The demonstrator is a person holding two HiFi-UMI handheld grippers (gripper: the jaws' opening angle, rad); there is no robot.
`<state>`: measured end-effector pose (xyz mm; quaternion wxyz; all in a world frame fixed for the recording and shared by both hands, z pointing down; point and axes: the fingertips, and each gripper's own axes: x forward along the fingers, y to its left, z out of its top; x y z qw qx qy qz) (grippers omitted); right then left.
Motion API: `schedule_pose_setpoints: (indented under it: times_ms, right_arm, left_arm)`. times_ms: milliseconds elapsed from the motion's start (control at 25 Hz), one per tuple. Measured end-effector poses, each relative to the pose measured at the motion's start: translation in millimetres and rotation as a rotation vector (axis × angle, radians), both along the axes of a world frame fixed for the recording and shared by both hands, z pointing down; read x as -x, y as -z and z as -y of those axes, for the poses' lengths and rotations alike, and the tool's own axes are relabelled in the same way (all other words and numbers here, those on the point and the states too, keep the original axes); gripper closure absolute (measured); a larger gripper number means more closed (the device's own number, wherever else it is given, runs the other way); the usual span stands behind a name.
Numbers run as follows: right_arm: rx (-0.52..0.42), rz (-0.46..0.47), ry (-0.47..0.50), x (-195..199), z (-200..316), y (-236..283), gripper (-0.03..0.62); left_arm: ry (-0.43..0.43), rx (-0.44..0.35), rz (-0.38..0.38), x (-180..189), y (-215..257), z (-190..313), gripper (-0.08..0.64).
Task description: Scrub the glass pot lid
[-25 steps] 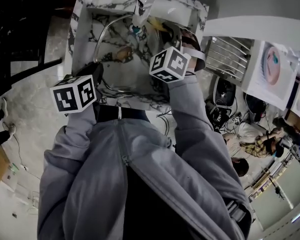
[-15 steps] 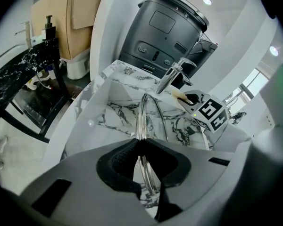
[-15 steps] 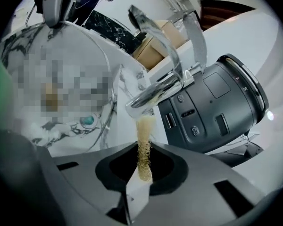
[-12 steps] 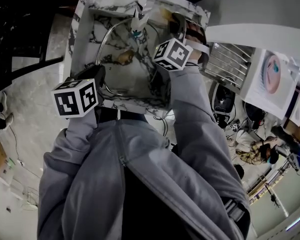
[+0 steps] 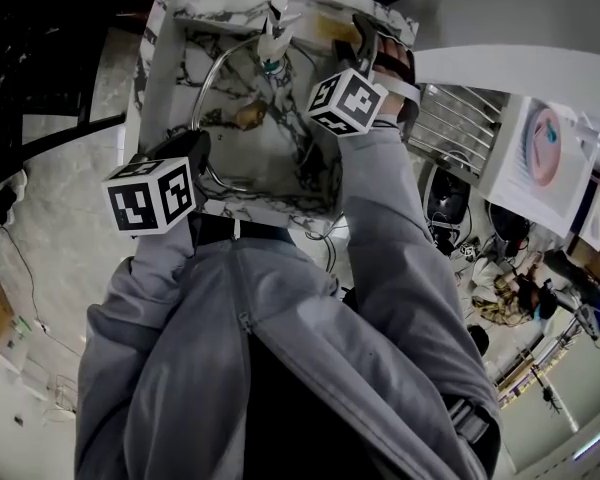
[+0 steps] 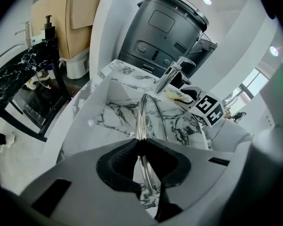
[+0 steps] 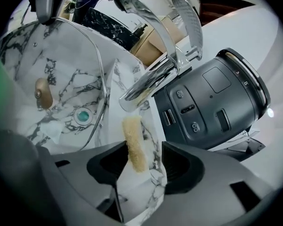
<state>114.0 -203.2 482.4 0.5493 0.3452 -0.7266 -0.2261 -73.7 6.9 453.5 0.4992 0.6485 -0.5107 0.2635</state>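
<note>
left gripper (image 6: 140,147) clamped, glass lid (image 6: 142,114) (by rim)

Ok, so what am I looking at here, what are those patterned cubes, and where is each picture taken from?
No robot: a person in a grey jacket holds a tool in each hand; the patterned cubes are parts of them. The head view looks down from the person's head onto a marble sink with a faucet. The other two cameras ride on the tools, looking along their jaws. The left tool is clamped on the rim of a glass pot lid, standing it on edge in the sink. The right tool has just been opening its jaws; a yellowish sponge lies between them on the sink's ledge, not gripped.
</note>
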Motion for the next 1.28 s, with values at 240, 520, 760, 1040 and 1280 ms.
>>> schedule_pose_setpoints:
  times_ms: [240,520,760,1040,1280]
  right_arm:
    - [-0.006,-0.001,-0.031,-9.0,-11.7,8.5,0.373]
    - [0.099,0.017,-0.035,0.0,-31.6,-1.7,0.373]
    - [0.123,0.041,-0.052,8.0,-36.2,-0.9,0.373]
    - [0.186,0.040,-0.125,-0.7,-16.6,-11.3,0.373]
    - [0.193,0.011,-0.123,-4.8,-37.3,-10.5,0.362]
  left_arm:
    - [-0.011,-0.011,0.002,-1.0,2.0,-1.5,0.491]
    - [-0.019,-0.020,-0.006,-4.6,5.0,-4.5,0.491]
    - [-0.024,-0.023,-0.014,-5.5,6.5,-5.6,0.491]
    - [-0.029,-0.025,-0.016,-5.1,5.8,-7.0,0.489]
    - [-0.034,-0.032,-0.021,-5.5,7.5,-6.7,0.489]
